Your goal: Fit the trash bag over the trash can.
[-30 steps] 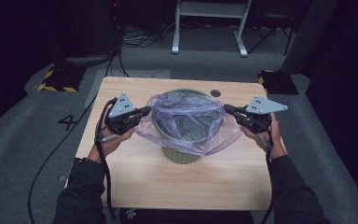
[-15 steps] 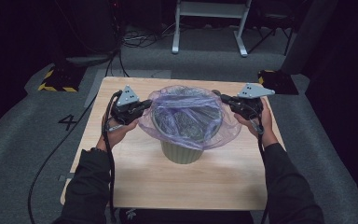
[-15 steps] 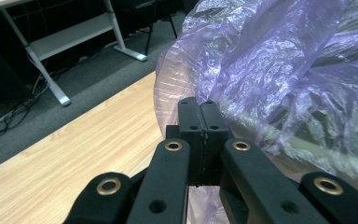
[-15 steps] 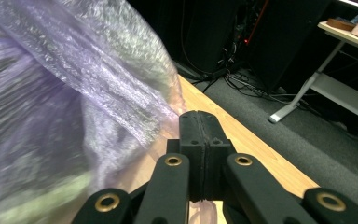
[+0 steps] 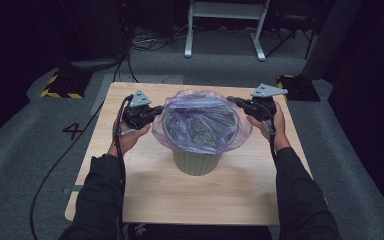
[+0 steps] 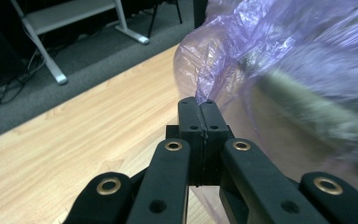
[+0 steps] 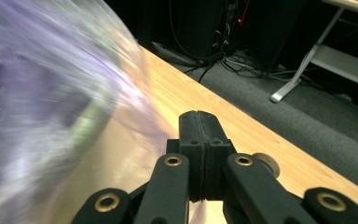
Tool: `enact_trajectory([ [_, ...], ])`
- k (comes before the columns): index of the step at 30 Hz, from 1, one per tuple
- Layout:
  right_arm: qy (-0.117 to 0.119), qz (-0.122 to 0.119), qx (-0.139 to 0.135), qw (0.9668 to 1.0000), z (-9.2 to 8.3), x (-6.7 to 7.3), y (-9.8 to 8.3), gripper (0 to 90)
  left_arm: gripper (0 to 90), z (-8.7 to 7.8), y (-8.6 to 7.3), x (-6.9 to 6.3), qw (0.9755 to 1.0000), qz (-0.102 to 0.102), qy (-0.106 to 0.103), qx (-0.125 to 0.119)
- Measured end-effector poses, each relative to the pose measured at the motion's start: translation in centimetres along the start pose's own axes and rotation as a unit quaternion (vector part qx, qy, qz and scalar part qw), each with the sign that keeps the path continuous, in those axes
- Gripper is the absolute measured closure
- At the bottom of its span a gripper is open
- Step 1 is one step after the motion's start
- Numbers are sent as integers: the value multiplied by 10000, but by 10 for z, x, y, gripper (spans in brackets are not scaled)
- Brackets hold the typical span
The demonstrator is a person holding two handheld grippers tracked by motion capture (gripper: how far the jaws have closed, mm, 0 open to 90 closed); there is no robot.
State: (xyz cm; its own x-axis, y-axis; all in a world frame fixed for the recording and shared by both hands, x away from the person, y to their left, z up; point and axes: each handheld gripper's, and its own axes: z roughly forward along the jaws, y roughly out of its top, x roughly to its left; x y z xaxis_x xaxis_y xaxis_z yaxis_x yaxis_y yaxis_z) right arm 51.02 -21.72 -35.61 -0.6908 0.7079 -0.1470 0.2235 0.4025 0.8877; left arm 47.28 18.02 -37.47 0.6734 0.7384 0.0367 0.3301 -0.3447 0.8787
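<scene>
Pale wooden table (image 5: 130,200) (grey carpet (image 5: 30,150) around)

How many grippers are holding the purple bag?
2. The left gripper pinches the purple bag at the bin's left side, the right gripper at its right.

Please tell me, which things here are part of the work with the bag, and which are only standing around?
In the job: purple bag, green bin, left gripper and right gripper, each shut on the bag's edge.

Only standing around: small round object on the table, white stand, floor cables, striped block.
</scene>
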Motion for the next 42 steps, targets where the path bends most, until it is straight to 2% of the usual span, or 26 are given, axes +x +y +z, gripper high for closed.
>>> enact_trajectory([
  [2,59,108,16,9999,4,-1,-2,900,898,4,-3,2,10000,-56,-39,40],
  [10,135,168,95,9997,6,1,-14,900,898,15,-15,2,9996,-161,-125,188],
  [15,253,205,61,9995,1,2,-23,900,896,11,-20,3,9996,-234,-123,97],
  [16,228,214,43,9995,-1,2,-24,868,887,7,-20,3,9997,-238,-66,55],
  [18,103,206,-19,9997,-7,3,-24,822,790,-1,-21,5,9996,-266,42,-43],
  [19,101,198,-59,9997,-11,2,-24,790,731,-6,-21,6,9995,-274,57,-114],
  [21,2,157,-61,9999,-18,1,-23,757,585,-19,-22,7,9991,-295,233,-173],
  [23,29,132,-26,9999,-26,0,-24,707,539,-29,-24,10,9988,-363,135,-283],
  [25,-36,119,-14,9999,-33,0,-24,679,452,-41,-26,11,9986,-382,156,-327],
  [28,-37,198,-90,9998,-46,-3,-26,612,372,-59,-29,11,9980,-379,94,-489],
  [31,-6,236,-191,9995,-57,-5,-26,569,301,-73,-31,8,9975,-391,133,-570],
  [34,-30,238,-218,9995,-65,-4,-26,525,268,-84,-33,6,9975,-308,183,-602],
  [36,-36,251,-264,9993,-70,-4,-25,491,232,-91,-34,8,9967,-390,209,-675],
  [38,59,320,-334,9989,-75,-3,-25,462,222,-96,-34,10,9962,-428,204,-727],
  [42,78,330,-492,9982,-85,1,-25,428,210,-109,-36,15,9932,-595,229,-972],
])
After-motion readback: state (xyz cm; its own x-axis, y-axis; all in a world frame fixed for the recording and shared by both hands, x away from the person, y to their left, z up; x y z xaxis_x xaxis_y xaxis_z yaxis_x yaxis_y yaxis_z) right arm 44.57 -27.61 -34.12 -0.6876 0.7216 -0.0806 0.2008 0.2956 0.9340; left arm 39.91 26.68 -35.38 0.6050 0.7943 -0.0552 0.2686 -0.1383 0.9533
